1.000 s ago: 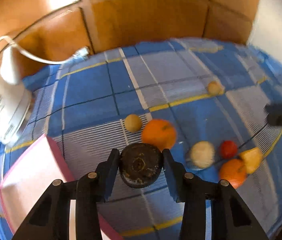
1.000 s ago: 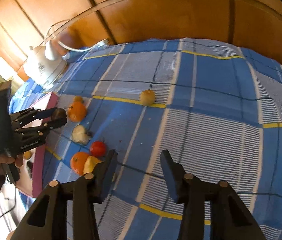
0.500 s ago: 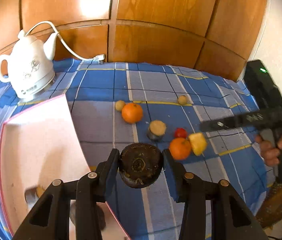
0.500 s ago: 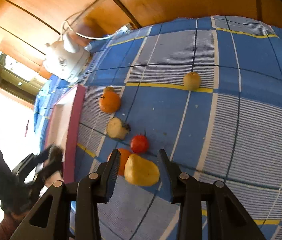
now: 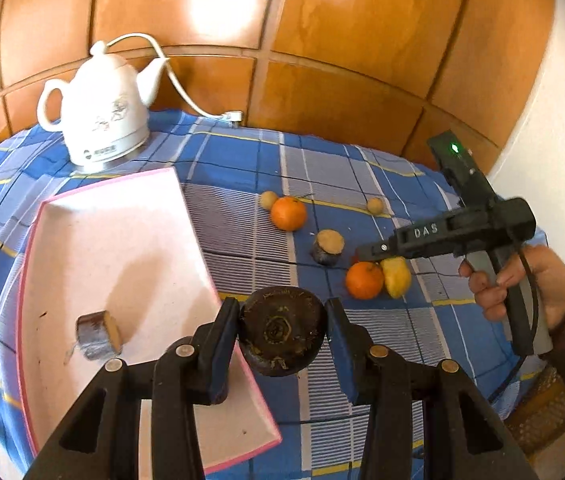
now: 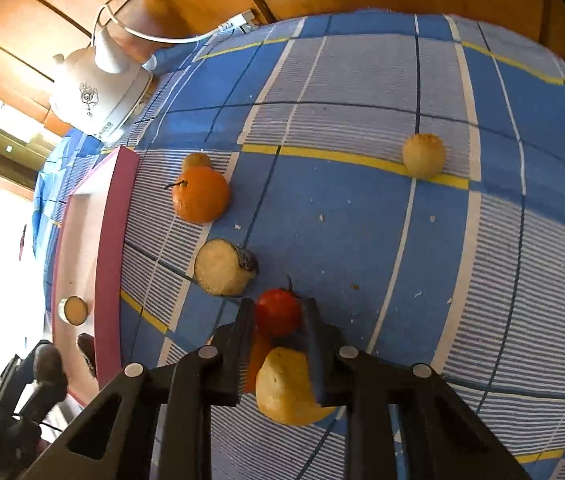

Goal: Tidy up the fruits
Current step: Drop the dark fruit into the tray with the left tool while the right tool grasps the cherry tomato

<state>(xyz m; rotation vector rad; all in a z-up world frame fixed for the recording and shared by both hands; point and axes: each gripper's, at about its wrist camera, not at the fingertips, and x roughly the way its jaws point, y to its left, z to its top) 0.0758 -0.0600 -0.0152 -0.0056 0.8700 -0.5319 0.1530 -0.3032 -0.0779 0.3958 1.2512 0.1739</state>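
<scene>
Left tool clamped on a dark fruit, held at 6 o'clock of the left view, over the right rim of the tray; in the tray, at 8 o'clock, one cut piece lying on its side; kettle at 11 o'clock, just beyond the tray's far corner.

Right tool with jaws just closed in on a red fruit, pads tight against both its sides, at 6 o'clock of the right view; red fruit low over the counter, whether lifted clear or touching impossible to tell; just under the fingers, a yellow piece and, touching it on the left, a sliver of the near orange.

On the counter at 10 o'clock from the red fruit, a pale cut chunk; further along at 11 o'clock, the far orange with a tan fruit touching its far side; another tan fruit alone at 1 o'clock, well apart from the rest.

In the left view at 3 o'clock, a hand gripping the right tool's handle.
</scene>
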